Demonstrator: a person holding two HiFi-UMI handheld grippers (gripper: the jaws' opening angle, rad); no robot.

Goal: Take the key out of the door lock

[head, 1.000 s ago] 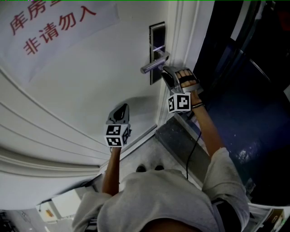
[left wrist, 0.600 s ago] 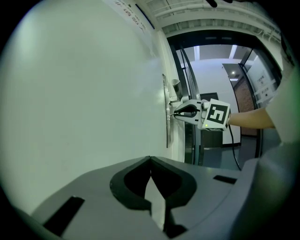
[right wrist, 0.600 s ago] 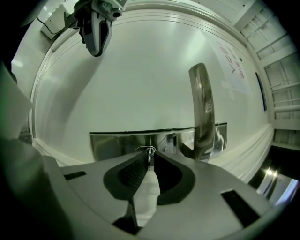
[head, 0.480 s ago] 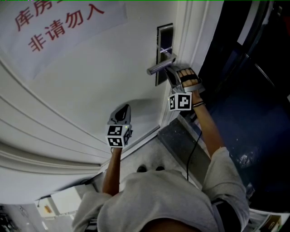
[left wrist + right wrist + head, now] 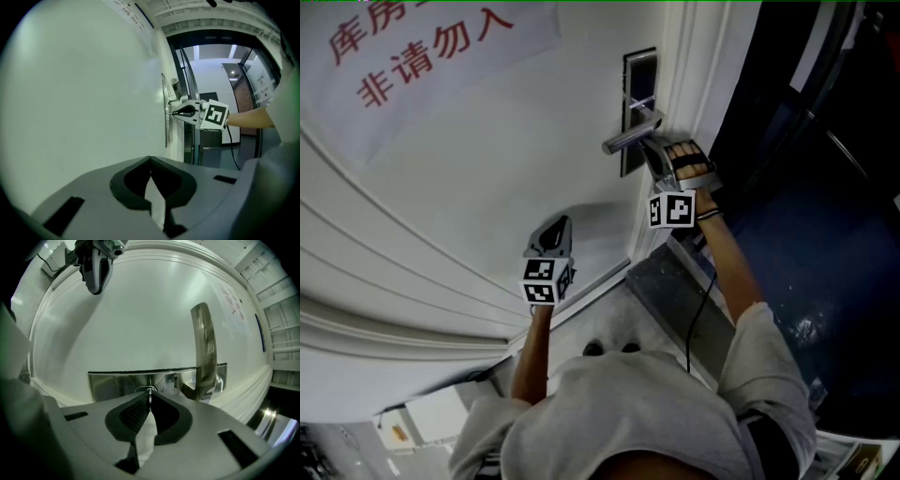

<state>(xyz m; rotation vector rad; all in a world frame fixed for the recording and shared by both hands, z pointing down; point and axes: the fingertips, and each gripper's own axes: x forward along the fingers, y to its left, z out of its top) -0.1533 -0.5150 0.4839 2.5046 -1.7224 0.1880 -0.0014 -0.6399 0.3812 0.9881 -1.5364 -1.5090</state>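
pinching the key [image 5: 149,390] at the plate [image 5: 115,383], right gripper [image 5: 150,395] just closed, handle [image 5: 205,348] close beside; left gripper [image 5: 150,160] closed empty near the door [image 5: 84,93].

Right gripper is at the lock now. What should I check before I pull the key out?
1. Grip on the key: ok. The right gripper has just been closing its jaws, and they now pinch the key at the lock plate.
2. Key turned to its pull-out position: cannot tell. The jaw tips hide the slot.
3. Door handle clear of the jaws: ok. It stands to one side, apart from them.
4. Right gripper facing the plate head-on: ok, as far as its own view shows.
5. Left gripper out of the way: ok. It is shut, empty, and held in front of the door, away from the lock.
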